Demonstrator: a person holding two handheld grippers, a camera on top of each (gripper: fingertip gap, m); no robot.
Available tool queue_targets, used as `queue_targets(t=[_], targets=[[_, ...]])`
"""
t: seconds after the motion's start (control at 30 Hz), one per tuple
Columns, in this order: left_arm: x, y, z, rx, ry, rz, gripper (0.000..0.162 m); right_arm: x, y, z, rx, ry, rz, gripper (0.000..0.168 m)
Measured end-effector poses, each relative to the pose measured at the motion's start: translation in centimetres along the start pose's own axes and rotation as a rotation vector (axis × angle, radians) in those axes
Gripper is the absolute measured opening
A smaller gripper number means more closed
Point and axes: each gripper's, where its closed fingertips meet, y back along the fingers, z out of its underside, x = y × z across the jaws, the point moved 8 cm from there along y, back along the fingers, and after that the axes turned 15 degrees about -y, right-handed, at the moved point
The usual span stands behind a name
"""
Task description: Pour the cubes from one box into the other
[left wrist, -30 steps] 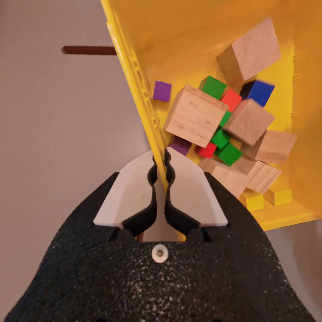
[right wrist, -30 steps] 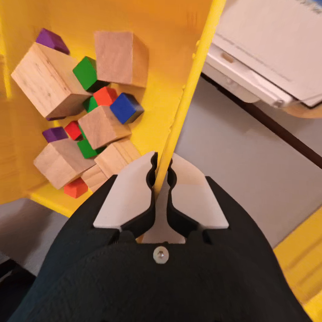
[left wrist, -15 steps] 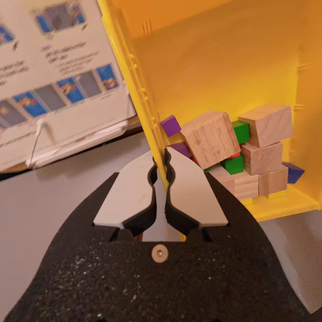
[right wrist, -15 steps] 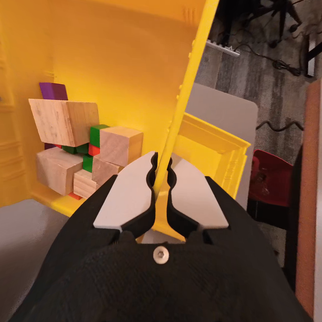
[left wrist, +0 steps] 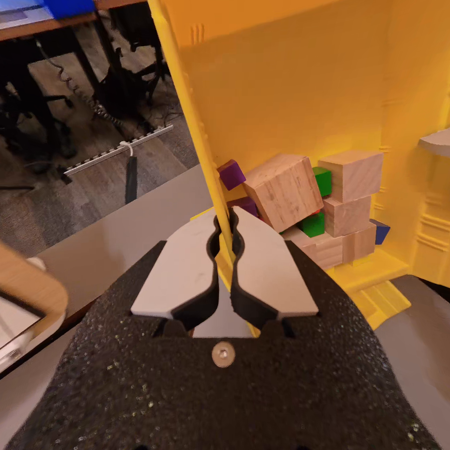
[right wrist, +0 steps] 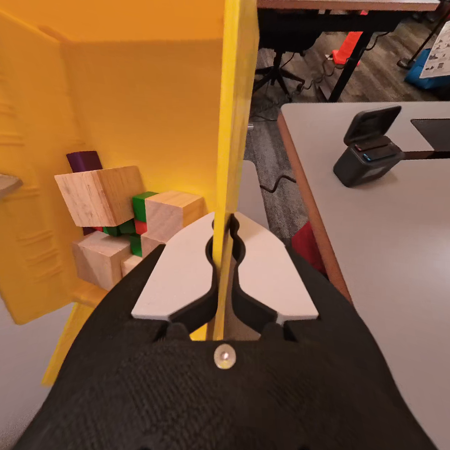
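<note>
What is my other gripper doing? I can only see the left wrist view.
Observer: The right gripper is shut on the yellow box, pinching the side wall opposite yours.
Operator: Is there anything past that wall?
Observer: Yes, a grey table stands to the right of it, outside the box.
Operator: What's on that table?
Observer: A dark case with its lid tipped open.
</note>
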Motion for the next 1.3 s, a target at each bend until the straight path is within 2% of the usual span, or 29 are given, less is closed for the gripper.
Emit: queue_targets(t=[0.03, 0.23, 0.4, 0.53, 0.63, 0.77, 1.07, 1.3], targets=[[0.4, -0.6, 0.2, 0.024, 0.005, 0.012, 0.004, 0.6, -0.1, 0.2, 0.029, -0.009, 0.000, 0.006], [1.7, -3.0, 1.2, 0.174, 0.021, -0.024, 0.004, 2.0, -0.8, 0.6, 0.203, -0.047, -0.018, 0.008], [1.7, -3.3, 1.4, 0.306, -0.029, -0.121, 0.003, 2.3, -1.8, 0.9, 0.318, -0.094, -0.099, 0.009], [1.4, -3.4, 1.7, 0.407, -0.051, -0.156, 0.003, 2.5, -2.7, 1.2, 0.388, -0.181, -0.192, 0.012], [1.2, -3.8, 2.1, 0.449, -0.074, -0.169, 0.004, 2.5, -3.3, 1.7, 0.466, -0.169, -0.212, 0.011], [0.8, -4.1, 2.7, 0.476, -0.065, -0.194, 0.004, 2.1, -4.1, 2.0, 0.499, -0.142, -0.226, 0.011], [0.7, -4.2, 2.1, 0.496, -0.170, -0.250, 0.004, 2.5, -5.2, 2.1, 0.577, -0.187, -0.266, 0.010], [0.6, -3.9, 2.4, 0.548, -0.155, -0.265, 0.005, 2.2, -5.1, 1.5, 0.626, -0.150, -0.302, 0.010]])
